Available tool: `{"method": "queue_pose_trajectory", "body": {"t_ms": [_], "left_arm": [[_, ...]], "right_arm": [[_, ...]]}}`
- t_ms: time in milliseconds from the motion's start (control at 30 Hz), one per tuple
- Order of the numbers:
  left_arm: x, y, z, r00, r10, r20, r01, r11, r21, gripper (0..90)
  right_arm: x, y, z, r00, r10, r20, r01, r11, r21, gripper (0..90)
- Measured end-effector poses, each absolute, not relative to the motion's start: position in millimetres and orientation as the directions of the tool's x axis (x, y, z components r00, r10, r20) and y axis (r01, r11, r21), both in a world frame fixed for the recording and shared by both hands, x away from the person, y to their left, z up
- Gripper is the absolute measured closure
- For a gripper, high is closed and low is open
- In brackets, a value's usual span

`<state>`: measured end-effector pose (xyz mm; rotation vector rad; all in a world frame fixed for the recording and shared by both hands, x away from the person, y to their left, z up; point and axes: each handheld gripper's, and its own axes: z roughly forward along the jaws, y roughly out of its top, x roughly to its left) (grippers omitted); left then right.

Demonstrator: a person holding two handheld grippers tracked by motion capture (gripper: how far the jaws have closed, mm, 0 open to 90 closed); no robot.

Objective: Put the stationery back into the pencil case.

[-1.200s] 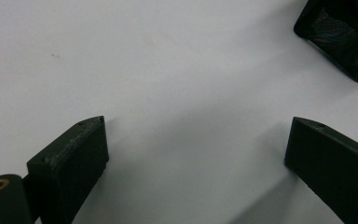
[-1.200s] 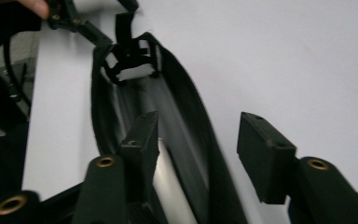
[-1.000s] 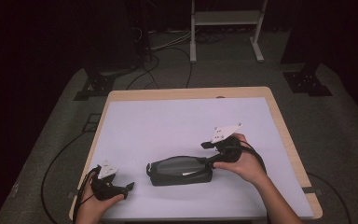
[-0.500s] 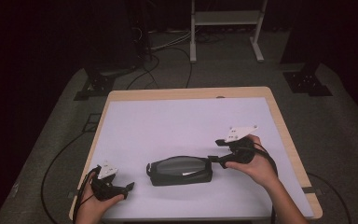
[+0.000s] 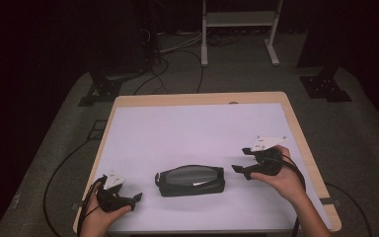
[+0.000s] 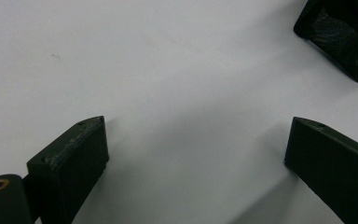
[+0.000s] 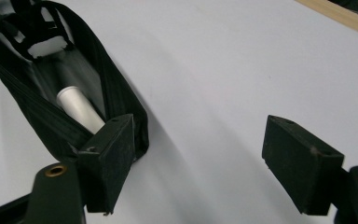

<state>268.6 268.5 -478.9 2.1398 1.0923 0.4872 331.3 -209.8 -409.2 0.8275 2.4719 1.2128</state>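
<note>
A black zip pouch (image 5: 190,180) lies flat on the white table top (image 5: 197,128), near the front. In the right gripper view the pouch (image 7: 37,93) gapes open and a white tube (image 7: 79,109) lies inside it. My right gripper (image 5: 240,159) hovers just right of the pouch, apart from it. Its jaws (image 7: 198,123) have just been opening and nothing is between them. My left gripper (image 5: 137,197) rests at the front left corner, pointing at the pouch. It stands open (image 6: 196,126) over bare table, with a corner of the pouch (image 6: 340,37) ahead of it.
The table's wooden rim (image 5: 303,143) frames the white top on all sides. Beyond the far edge, cables (image 5: 172,47) run across the grey floor, and a metal stand (image 5: 239,29) is there too. A dark floor bracket (image 5: 325,86) sits off the table's far right corner.
My right hand has drawn away to the right from the pouch's right end, and its jaws stand wider apart. The pouch and the left hand have stayed put.
</note>
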Motion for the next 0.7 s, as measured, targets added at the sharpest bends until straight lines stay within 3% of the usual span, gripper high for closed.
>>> {"method": "queue_pose_trajectory", "body": {"t_ms": [700], "left_arm": [[268.6, 268.5, -478.9, 0.578, 0.815, 0.024, 0.562, -0.419, 0.713, 5.1]], "right_arm": [[321.5, -245.4, -430.0, -0.720, 0.694, 0.024, 0.457, 0.447, 0.769, 19.8]]}}
